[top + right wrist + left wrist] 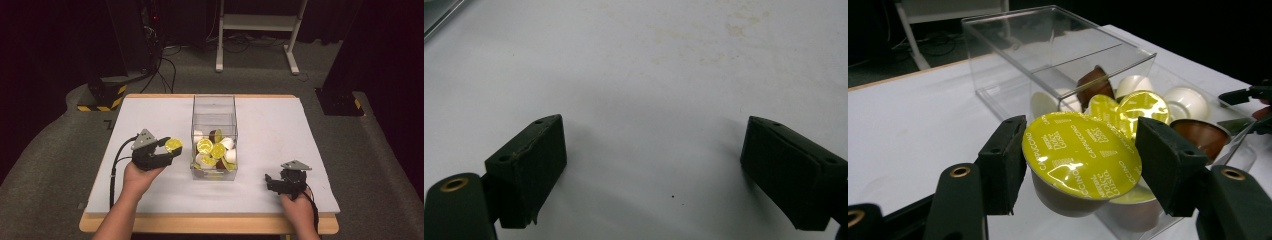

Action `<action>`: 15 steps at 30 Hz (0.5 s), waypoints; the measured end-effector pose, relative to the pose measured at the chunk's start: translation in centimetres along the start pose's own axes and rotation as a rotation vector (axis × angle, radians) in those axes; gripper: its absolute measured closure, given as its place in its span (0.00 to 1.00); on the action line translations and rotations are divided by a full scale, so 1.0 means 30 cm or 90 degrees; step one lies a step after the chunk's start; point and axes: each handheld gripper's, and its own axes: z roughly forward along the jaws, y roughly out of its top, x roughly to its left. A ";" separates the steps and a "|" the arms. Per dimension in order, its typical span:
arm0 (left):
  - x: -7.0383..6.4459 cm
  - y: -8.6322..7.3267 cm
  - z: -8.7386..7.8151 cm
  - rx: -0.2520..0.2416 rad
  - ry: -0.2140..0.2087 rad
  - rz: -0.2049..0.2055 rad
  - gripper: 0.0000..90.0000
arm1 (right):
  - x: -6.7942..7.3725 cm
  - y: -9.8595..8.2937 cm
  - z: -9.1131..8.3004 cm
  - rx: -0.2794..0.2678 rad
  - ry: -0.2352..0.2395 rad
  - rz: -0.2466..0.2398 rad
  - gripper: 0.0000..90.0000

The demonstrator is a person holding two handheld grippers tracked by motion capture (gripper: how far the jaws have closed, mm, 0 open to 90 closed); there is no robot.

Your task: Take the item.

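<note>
Yellow foil tops the coffee capsule point(1081, 155) that the left gripper point(1081, 165) clamps between its two black jaws, and the left gripper view shows what the high view cannot: the word "cappuccino" printed round the lid and the brown cup beneath it. From above, the same capsule point(173, 145) is a small yellow disc held just left of the clear plastic box point(214, 107), above the white desk point(280, 125). The box stands in the middle of the desk with more capsules point(215, 150) heaped in its near end, yellow, white and brown. On the right, the right gripper point(274, 181) sits low over the desk near its front edge, well apart from the box. Its own view shows both jaws spread wide with bare, faintly stained desk surface point(649, 75) between them.
</note>
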 end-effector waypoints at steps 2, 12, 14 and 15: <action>0.015 -0.004 -0.005 -0.001 0.009 -0.003 0.44 | 0.000 0.000 0.000 0.000 0.000 0.000 0.12; 0.073 -0.036 -0.009 0.003 0.045 -0.013 0.44 | 0.000 0.000 0.000 0.000 0.000 0.000 0.12; 0.087 -0.042 -0.009 0.008 0.052 -0.010 0.44 | 0.000 0.000 0.000 0.000 0.000 0.000 0.12; 0.092 -0.045 -0.008 0.007 0.057 -0.014 0.44 | 0.000 0.000 0.000 0.000 0.000 0.000 0.12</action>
